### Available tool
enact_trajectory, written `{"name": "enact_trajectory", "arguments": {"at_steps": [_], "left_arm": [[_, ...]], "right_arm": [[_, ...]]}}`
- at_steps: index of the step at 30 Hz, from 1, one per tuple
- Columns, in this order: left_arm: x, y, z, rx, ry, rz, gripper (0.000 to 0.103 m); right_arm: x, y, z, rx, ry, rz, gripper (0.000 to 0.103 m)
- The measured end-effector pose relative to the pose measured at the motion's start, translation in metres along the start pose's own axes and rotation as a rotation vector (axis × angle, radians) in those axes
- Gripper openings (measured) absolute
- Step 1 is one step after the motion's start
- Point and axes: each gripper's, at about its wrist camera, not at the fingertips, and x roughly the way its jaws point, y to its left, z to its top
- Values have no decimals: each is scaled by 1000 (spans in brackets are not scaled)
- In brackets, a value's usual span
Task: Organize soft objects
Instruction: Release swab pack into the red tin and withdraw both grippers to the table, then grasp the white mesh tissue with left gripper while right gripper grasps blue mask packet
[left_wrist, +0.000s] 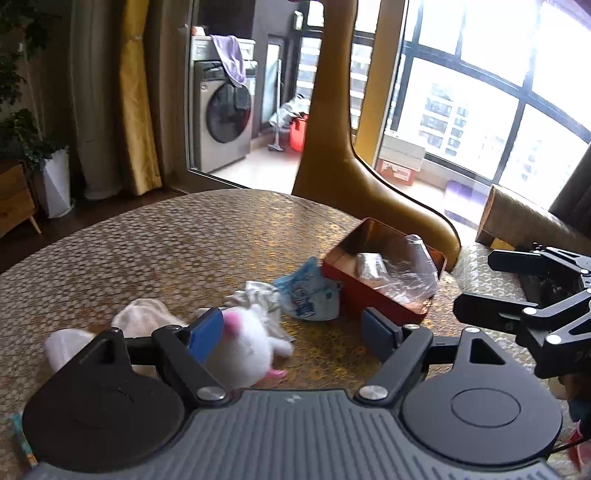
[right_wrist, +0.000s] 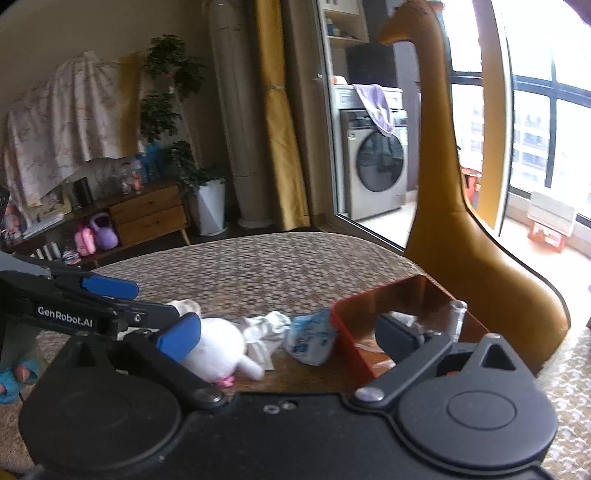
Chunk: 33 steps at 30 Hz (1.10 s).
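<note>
A white plush toy (left_wrist: 247, 347) with pink spots lies on the round table (left_wrist: 166, 251), just right of my left gripper's left finger. My left gripper (left_wrist: 295, 332) is open and empty above it. Behind lie a crumpled grey cloth (left_wrist: 260, 295), a blue-white soft packet (left_wrist: 310, 295) and a pale cloth (left_wrist: 144, 314). A red tin box (left_wrist: 380, 273) holds a clear plastic bag (left_wrist: 406, 269). My right gripper (right_wrist: 291, 338) is open, low over the plush toy (right_wrist: 218, 350), the blue-white packet (right_wrist: 310, 339) and the box (right_wrist: 354, 339). The left gripper (right_wrist: 122, 302) shows at the left of the right wrist view.
A tall golden giraffe-shaped figure (left_wrist: 332, 129) stands behind the table by the box. A washing machine (left_wrist: 221, 118) and windows are beyond. A wooden cabinet (right_wrist: 147, 218) and potted plants (right_wrist: 173, 122) stand at the left wall.
</note>
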Motion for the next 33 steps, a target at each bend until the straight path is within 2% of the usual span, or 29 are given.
{"name": "enact_trajectory", "arguments": {"at_steps": [1,5,7,8,15,21,27,33], "left_arm": [[-4,3,-3,-1,-4,8,87],[-20,22,-18,-17,-18,44,90],[-26,31,-26,-26,-22,52,99],[-29,36,-31,-32,-23,52,100],[-44,66,-56,-98,-38,61,103],[-43,89,-75,-92,-61,95,103],[-31,125,-91,-188,-36,56,103],[-11,165,-90,-224,-6,140,103]], "right_arm": [[0,6,-1,-9,-1,11,101],[1,25,-4,-41,-3,31,101],[3,32,-4,-44,0,44,101],[3,35,-6,-46,2,49,101],[12,48,-10,-48,21,70,101],[24,57,-16,-49,45,100,101],[44,58,-15,-47,83,106,101],[74,49,-12,-38,128,69,101]]}}
